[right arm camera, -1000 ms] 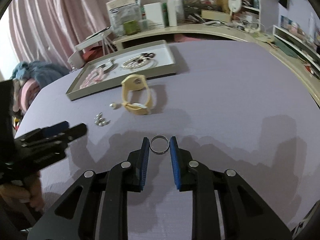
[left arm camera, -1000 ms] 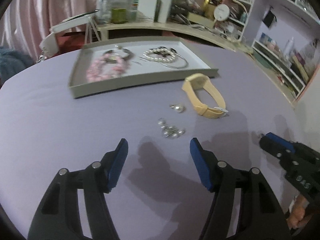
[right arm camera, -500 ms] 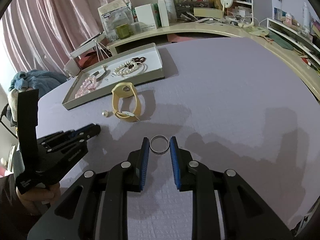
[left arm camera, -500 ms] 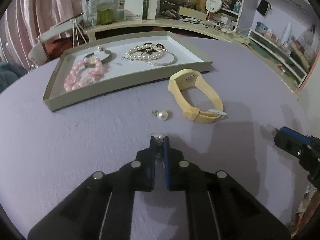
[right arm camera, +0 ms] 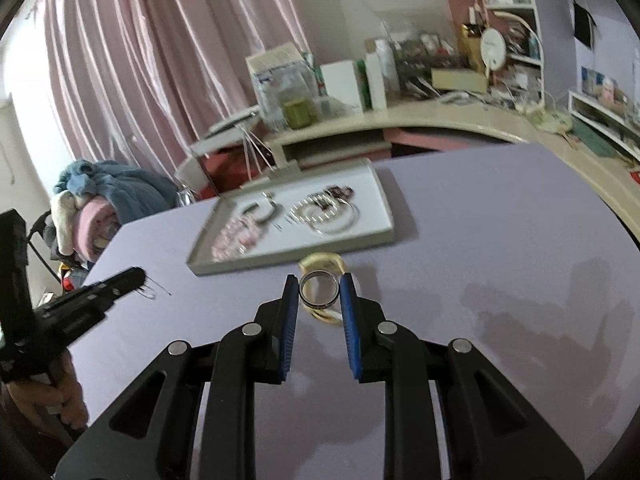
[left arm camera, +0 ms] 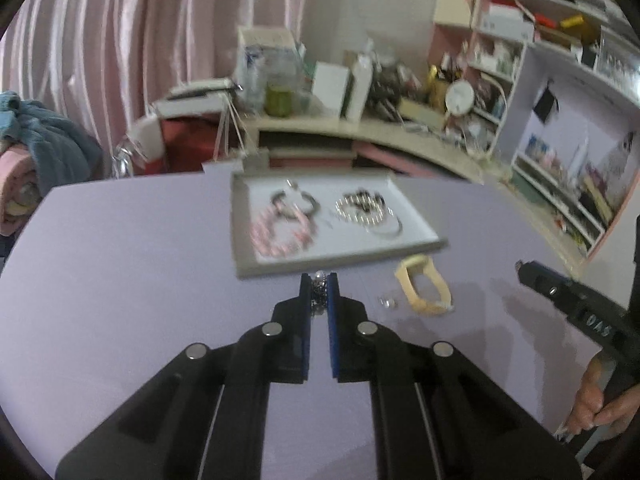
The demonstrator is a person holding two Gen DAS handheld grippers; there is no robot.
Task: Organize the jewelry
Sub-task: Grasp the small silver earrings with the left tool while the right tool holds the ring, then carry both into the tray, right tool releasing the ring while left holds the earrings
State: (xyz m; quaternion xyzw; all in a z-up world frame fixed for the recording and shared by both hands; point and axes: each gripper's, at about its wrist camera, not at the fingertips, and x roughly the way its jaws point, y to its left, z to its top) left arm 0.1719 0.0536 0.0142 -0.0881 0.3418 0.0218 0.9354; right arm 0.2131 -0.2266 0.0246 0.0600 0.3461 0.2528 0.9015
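Note:
My left gripper (left arm camera: 319, 282) is shut on a small beaded silver piece (left arm camera: 319, 294) and holds it above the purple table, just in front of the grey jewelry tray (left arm camera: 340, 258). The tray holds a pink bead bracelet (left arm camera: 280, 236), a pearl bracelet (left arm camera: 358, 210) and a silver bangle. My right gripper (right arm camera: 319, 286) is shut on a silver ring (right arm camera: 319, 289), lifted above the table in front of the tray (right arm camera: 296, 262). A yellow band (left arm camera: 424, 288) and a small pearl earring (left arm camera: 387, 302) lie on the table right of my left gripper.
The purple table (left arm camera: 120, 280) is ringed by a cluttered beige desk (left arm camera: 360, 128) with boxes and bottles behind the tray. Shelves (left arm camera: 560, 160) stand at the right. A pile of clothes (right arm camera: 96, 208) lies at the far left.
My left gripper closed on the beaded piece and has lifted it off the table toward the tray. My right gripper has risen with the ring and moved closer to the tray.

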